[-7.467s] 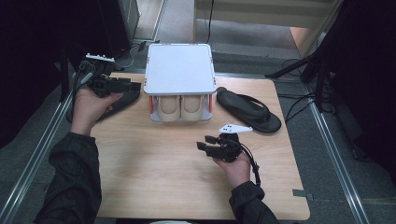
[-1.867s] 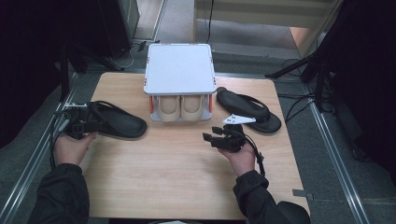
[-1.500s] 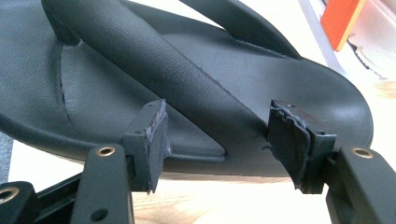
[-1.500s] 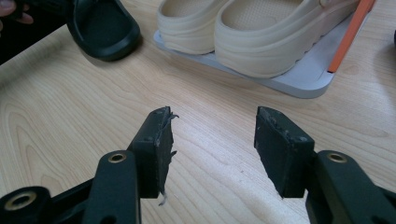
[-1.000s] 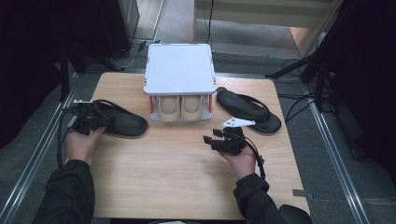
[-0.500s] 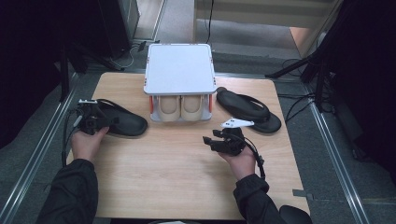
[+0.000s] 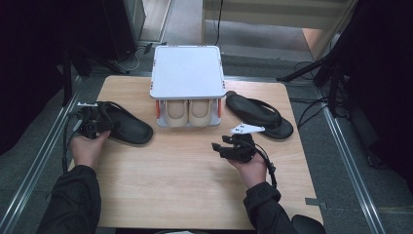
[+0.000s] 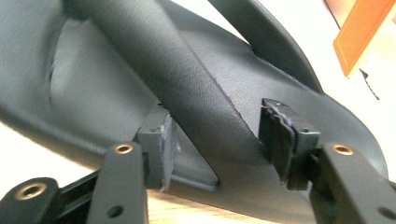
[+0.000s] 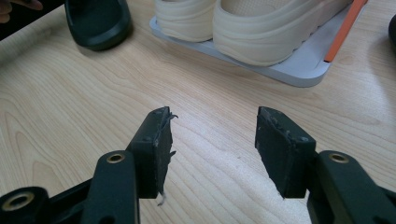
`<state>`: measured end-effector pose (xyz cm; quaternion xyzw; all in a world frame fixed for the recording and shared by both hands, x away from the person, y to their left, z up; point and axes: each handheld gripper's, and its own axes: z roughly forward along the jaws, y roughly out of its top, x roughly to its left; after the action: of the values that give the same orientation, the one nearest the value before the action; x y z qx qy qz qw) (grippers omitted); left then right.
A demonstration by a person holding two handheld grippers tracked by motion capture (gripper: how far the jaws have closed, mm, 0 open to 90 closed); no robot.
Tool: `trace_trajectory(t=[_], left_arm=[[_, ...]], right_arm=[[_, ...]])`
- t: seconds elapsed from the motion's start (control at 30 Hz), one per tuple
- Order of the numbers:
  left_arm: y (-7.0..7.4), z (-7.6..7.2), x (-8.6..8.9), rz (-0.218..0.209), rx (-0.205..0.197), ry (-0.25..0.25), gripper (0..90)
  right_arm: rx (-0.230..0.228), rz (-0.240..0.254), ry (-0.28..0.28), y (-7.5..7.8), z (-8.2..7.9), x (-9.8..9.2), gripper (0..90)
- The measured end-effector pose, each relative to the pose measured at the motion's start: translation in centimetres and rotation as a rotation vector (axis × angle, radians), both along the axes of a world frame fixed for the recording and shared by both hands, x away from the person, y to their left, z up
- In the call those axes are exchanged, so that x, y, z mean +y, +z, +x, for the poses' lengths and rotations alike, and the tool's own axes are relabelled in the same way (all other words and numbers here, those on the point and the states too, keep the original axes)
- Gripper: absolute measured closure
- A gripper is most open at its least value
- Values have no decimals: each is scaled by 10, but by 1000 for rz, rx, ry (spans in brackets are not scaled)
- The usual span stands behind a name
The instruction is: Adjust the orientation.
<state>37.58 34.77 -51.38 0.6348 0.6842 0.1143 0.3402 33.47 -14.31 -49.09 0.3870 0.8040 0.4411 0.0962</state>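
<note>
— Wooden tabletop (image 7: 195, 185) is what we are working over, with dark floor all around it. Where are we seeing the left gripper (image 7: 90, 126)?

— At about nine o'clock on the table, in the high view. In the left gripper view we are looking along its jaws, and the strap (image 8: 187, 88) of the black sandal (image 7: 122, 124) is running between them. The jaws have just been closing, but the right pad is standing clear of the strap and the left is only at its edge, so we are calling it open around the strap, not gripping.

— And the sandal itself?

— It is lying flat at nine o'clock, its toe pointing toward the white rack (image 7: 187, 73) at twelve o'clock. A pair of cream shoes (image 7: 187, 111) is sitting on the rack's lower shelf.

— What are we seeing of the right gripper (image 7: 229, 146)?

— It is hovering near four o'clock, jaws wide apart with bare wood between them. Just beyond it, at two o'clock, the second black sandal (image 7: 258, 114) is lying beside the rack.
</note>
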Motion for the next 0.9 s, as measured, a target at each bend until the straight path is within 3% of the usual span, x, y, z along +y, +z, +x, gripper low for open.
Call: trace_trajectory(t=[0.13, 0.4, 0.6, 0.7, 0.9], left_arm=[[1, 0, 3, -11, 8, 2, 540], [5, -1, 4, 18, -6, 7, 689], [9, -2, 7, 1, -12, 5, 696], [12, -3, 9, -29, -18, 13, 697], [21, -10, 12, -30, -31, 4, 699]], right_arm=[[-2, -1, 0, 0, 0, 0, 466], [-6, -1, 0, 1, 0, 0, 466], [-9, -2, 0, 1, 0, -1, 466], [-11, -2, 0, 1, 0, -1, 465], [-13, 4, -5, 2, 0, -2, 465]])
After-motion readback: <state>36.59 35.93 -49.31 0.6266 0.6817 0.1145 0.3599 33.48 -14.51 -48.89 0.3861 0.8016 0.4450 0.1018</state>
